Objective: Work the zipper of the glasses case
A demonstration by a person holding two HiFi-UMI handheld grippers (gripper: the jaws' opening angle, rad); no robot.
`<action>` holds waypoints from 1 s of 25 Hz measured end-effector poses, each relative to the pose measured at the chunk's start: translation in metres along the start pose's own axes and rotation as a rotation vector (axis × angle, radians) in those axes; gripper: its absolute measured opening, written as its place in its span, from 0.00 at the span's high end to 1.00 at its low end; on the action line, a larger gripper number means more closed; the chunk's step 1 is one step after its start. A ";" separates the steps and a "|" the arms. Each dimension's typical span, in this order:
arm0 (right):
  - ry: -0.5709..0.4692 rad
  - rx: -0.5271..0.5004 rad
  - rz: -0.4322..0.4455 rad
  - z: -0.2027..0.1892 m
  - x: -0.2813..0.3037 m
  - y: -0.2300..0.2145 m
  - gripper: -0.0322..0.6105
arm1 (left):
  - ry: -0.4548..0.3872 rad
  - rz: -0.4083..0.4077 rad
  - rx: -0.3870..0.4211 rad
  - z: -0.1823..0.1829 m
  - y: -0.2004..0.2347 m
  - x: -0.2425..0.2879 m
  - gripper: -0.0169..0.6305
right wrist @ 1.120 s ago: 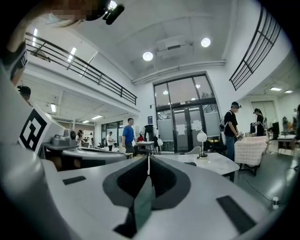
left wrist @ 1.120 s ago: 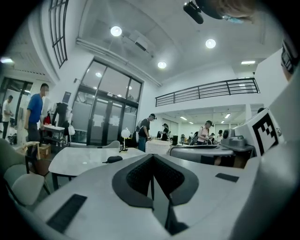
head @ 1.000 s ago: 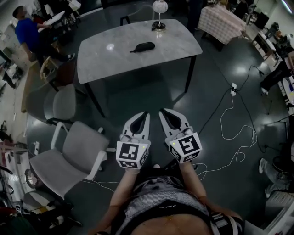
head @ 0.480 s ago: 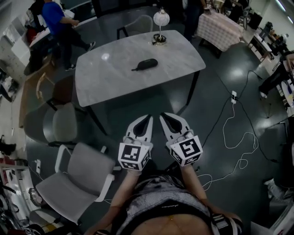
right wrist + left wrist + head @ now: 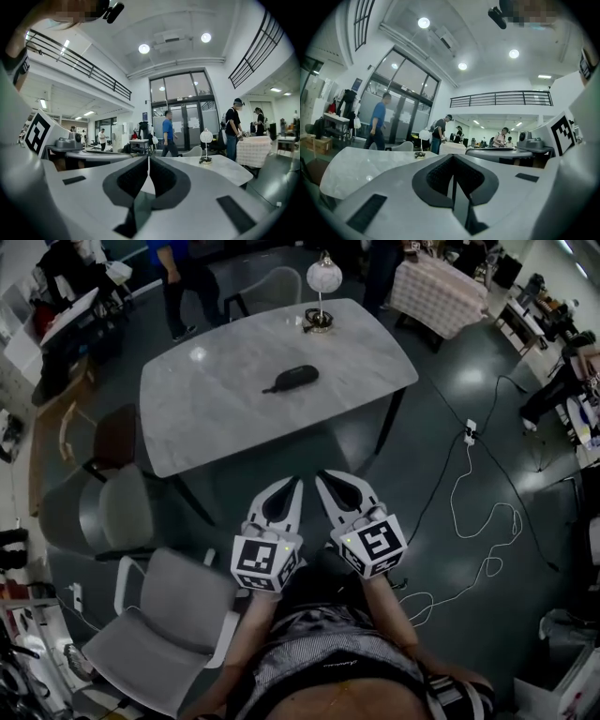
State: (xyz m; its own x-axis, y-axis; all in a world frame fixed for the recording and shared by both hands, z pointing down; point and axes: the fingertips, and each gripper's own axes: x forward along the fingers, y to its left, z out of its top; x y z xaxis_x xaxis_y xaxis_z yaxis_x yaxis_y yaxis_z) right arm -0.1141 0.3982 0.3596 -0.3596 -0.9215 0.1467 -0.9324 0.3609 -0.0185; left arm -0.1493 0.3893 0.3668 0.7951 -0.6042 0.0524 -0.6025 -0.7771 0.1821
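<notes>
A dark oval glasses case (image 5: 292,378) lies near the middle of a pale marble table (image 5: 216,418) in the head view, its zipper pull pointing left. My left gripper (image 5: 297,482) and right gripper (image 5: 322,475) hang side by side in front of the table's near edge, well short of the case. Both are shut with nothing between the jaws. In the left gripper view my left gripper (image 5: 453,157) points level over the table top (image 5: 351,166). The right gripper (image 5: 148,158) shows the same in its own view. The case is hidden in both gripper views.
A white globe lamp (image 5: 322,279) stands at the table's far edge. Grey chairs (image 5: 178,615) sit at my left, another chair (image 5: 277,287) behind the table. White cables (image 5: 469,512) trail over the dark floor at the right. People walk and stand beyond the table, one (image 5: 168,132) in blue.
Both grippers have come closer to the table's near edge, still shut and side by side. The person in blue has walked from the far left toward the middle behind the table.
</notes>
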 end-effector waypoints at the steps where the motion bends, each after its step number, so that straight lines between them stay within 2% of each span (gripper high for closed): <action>1: 0.005 0.001 0.002 0.000 0.004 -0.002 0.85 | 0.002 0.000 -0.004 0.000 0.002 0.003 0.97; 8: 0.022 0.013 0.030 -0.001 0.042 -0.022 0.85 | 0.014 0.014 -0.035 0.001 0.034 0.033 0.97; 14: 0.030 0.007 0.076 0.011 0.086 -0.050 0.85 | 0.022 0.059 -0.018 0.014 0.066 0.074 0.97; 25: 0.048 0.012 0.143 0.026 0.145 -0.123 0.85 | 0.041 0.120 -0.041 0.027 0.101 0.156 0.97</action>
State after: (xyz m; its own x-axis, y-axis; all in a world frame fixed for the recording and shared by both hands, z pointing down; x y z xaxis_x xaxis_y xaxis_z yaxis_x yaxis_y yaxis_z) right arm -0.0523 0.2166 0.3573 -0.4869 -0.8527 0.1892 -0.8723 0.4860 -0.0542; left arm -0.0879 0.2120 0.3673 0.7199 -0.6842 0.1166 -0.6910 -0.6909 0.2124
